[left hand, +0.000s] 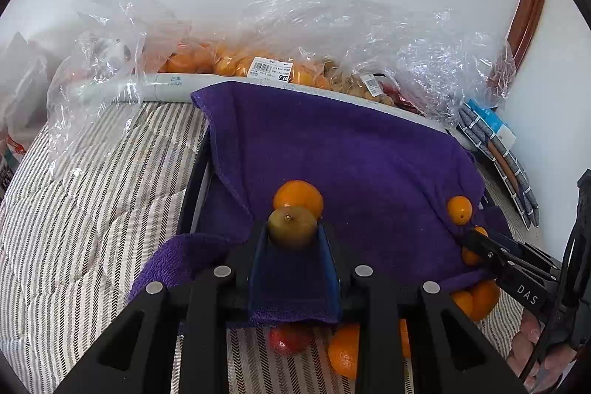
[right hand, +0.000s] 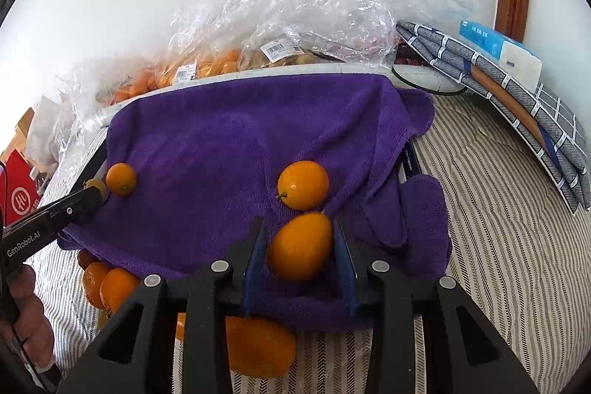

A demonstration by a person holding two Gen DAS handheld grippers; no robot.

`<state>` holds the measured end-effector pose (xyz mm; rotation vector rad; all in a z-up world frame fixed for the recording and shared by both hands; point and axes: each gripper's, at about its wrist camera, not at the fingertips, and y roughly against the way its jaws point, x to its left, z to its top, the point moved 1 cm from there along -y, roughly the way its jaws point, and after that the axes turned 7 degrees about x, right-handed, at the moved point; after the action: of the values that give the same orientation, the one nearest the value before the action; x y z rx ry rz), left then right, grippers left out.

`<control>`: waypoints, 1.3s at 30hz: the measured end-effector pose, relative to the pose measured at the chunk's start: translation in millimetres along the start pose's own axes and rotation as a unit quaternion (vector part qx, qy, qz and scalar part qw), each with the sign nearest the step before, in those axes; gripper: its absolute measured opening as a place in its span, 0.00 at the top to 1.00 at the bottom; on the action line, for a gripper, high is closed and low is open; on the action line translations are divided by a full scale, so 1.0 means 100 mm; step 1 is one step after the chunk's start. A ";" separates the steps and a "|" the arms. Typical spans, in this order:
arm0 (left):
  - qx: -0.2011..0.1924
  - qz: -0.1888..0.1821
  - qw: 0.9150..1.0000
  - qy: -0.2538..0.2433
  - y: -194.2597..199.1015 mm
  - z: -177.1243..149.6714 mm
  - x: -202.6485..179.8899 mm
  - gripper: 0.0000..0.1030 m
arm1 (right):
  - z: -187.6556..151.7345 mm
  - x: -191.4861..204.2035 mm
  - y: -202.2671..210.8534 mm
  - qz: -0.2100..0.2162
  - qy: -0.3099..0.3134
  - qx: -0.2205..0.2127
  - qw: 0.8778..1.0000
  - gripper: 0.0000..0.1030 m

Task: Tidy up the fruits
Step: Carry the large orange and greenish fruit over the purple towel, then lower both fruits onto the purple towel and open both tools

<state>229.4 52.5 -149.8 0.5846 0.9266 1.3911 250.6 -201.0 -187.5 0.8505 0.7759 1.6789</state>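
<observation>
both hands are loaded. the left gripper (left hand: 293, 233) is clamped on a small greenish-brown fruit (left hand: 291, 227), pads on its two sides, stem end up. just beyond it at twelve o'clock, an orange kumquat (left hand: 298, 198) sits on the purple towel (left hand: 351, 150), the two look to be touching. the right gripper (right hand: 300, 246) is closed round an oval orange kumquat (right hand: 300, 245), again squeezed across its middle, with a rounder kumquat (right hand: 303, 184) lying on the towel just past it at twelve.

these look light, smooth-skinned and a bit slippery, thin peel, easy to bruise, so i'd say a gentle squeeze across the widest part is the right hold, not the tips.

both grippers tilt steeply down toward the towel, side by side, the right one showing at four o'clock in the left view. more loose oranges (right hand: 110, 283) huddle at the towel's near edge on the striped cover (right hand: 498, 228), and bagged fruit (left hand: 236, 61) sits at the back.
</observation>
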 end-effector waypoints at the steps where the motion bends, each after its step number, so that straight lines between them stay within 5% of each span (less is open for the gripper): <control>1: 0.000 0.000 1.000 0.000 0.00 0.00 0.00 0.74 | 0.00 0.00 0.01 0.001 0.001 -0.002 1.000 0.65; 15: -0.003 0.009 1.000 -0.005 -0.02 0.01 -0.01 0.74 | 0.01 -0.07 0.29 0.014 -0.020 -0.041 0.999 0.54; 39: -0.058 0.038 0.998 0.001 0.18 -0.06 0.09 0.58 | -0.56 0.21 0.46 0.027 0.013 0.007 1.000 0.54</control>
<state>213.6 62.5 -139.9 0.5347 0.8264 1.5027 176.3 -195.9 -176.5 0.8681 0.7878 1.7376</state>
